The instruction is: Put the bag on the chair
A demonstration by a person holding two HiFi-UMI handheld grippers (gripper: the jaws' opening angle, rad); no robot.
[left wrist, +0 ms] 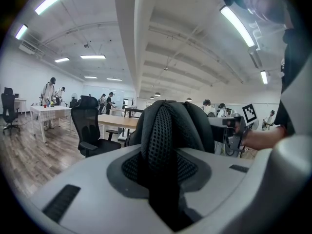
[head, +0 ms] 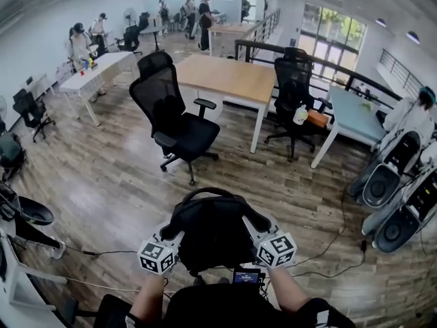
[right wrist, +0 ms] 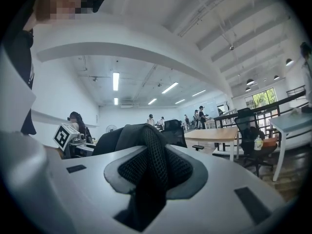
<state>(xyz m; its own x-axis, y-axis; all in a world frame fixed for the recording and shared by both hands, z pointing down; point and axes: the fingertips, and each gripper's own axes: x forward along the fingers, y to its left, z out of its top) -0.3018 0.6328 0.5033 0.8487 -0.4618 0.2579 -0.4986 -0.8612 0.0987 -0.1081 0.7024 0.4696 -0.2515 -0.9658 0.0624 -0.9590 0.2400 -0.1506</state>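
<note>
A black backpack [head: 215, 234] hangs in front of me, held by its two mesh shoulder straps. My left gripper [head: 174, 238] is shut on the left strap [left wrist: 163, 140], which fills the gap between its jaws. The other strap [right wrist: 151, 155] is pinched the same way in my right gripper [head: 254, 229]. A black office chair [head: 179, 125] stands on the wooden floor a short way beyond the bag, its seat facing me and bare. The same chair [left wrist: 90, 130] shows at the left of the left gripper view.
Behind the chair is a wooden table [head: 229, 77], with a second black chair [head: 295, 91] to its right and a pale table [head: 358, 115] further right. Grey machines [head: 392, 183] and floor cables line the right side. Several people stand at the far back.
</note>
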